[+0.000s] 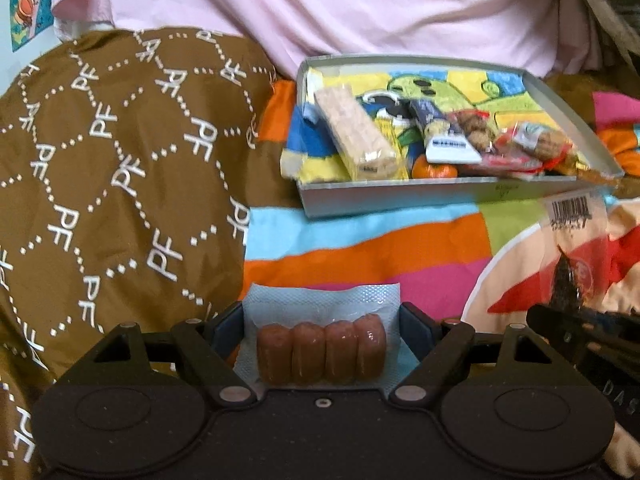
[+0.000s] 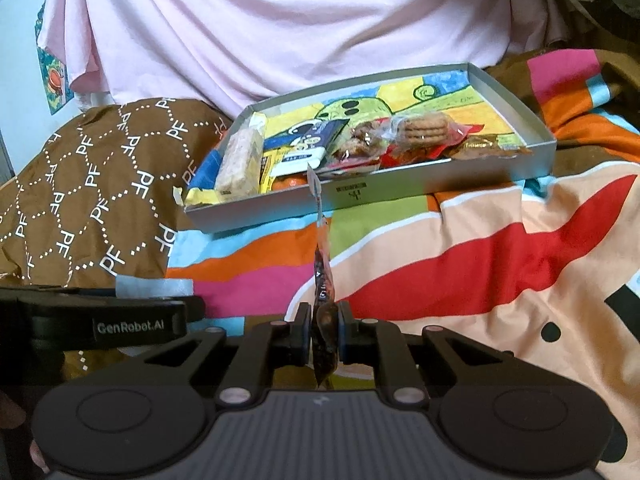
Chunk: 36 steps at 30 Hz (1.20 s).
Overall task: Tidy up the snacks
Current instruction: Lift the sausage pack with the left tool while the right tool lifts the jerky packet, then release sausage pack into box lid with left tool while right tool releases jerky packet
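Observation:
My left gripper (image 1: 322,312) is shut on a vacuum pack of small sausages (image 1: 320,354), its light-blue edges pressed against both pads. Edge-on between the pads of my shut right gripper (image 2: 324,316) stands a thin dark snack packet (image 2: 325,276); the same packet (image 1: 572,248) shows at the right of the left wrist view. Ahead lies a shallow grey box (image 1: 400,196) (image 2: 360,196) with a painted bottom. It holds a cereal bar (image 1: 356,136) (image 2: 238,164), a blue-and-white pack (image 1: 450,144), cookie packs (image 2: 420,130) and a small orange fruit (image 1: 434,170).
The box rests on a brightly striped sheet (image 1: 360,248) (image 2: 460,248). A brown cloth printed with letters (image 1: 100,180) bulges at the left. Pink fabric (image 1: 340,8) hangs behind the box. The left gripper's body (image 2: 120,320) reaches in at the lower left of the right wrist view.

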Each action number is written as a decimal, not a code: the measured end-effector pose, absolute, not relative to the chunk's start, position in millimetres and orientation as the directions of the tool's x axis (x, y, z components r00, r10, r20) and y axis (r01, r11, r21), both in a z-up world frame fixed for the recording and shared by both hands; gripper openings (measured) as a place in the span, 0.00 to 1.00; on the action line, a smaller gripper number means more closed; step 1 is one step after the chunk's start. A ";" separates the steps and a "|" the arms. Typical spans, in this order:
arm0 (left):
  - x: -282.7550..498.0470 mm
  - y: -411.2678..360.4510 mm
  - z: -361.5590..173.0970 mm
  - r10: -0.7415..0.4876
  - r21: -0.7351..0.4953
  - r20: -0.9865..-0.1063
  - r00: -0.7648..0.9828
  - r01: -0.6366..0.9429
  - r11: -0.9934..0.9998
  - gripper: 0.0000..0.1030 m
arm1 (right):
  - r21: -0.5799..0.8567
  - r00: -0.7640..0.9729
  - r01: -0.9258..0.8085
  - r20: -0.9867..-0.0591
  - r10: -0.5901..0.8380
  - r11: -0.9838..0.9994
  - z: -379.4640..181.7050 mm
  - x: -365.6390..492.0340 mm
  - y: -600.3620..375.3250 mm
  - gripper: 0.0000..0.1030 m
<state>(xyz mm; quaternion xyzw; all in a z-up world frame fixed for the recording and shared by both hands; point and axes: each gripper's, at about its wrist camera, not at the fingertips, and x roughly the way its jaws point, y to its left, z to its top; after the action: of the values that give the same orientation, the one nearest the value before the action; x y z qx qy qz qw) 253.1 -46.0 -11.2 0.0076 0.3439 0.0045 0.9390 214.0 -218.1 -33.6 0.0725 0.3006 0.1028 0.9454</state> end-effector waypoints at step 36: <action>381.8 -125.7 80.7 -0.022 -0.130 -0.431 0.902 -0.038 0.991 0.81 | 0.171 0.984 0.006 -0.176 0.024 0.985 28.7 269.1 -302.7 0.14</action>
<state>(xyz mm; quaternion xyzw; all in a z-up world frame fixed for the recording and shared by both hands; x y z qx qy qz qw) 381.8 -125.7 80.7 -0.0680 0.2215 0.0043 0.9728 269.1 -302.7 28.7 0.0858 0.0890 0.0045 0.9923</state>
